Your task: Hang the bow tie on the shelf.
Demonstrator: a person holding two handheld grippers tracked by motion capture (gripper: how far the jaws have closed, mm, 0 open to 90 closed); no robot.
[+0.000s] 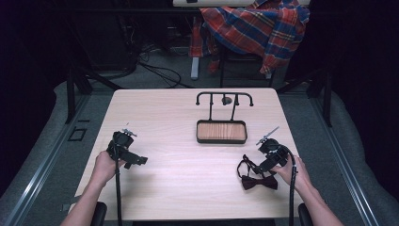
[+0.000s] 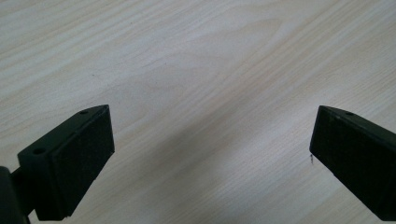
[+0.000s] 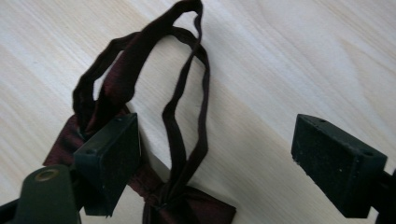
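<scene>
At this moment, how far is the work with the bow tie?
Nothing looks done yet: the bow tie lies on the table, away from the stand. In hand: the right gripper straddles its strap with open jaws. Left: closing on it and lifting. The left gripper is open, idle.

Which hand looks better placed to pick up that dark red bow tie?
The right gripper: its open jaws already straddle the dark red satin bow tie's strap. The left gripper hovers open over bare light wooden table.

Dark red bow tie and its strap loop on pale wooden table, between wide-apart hand-held gripper jaws
</scene>
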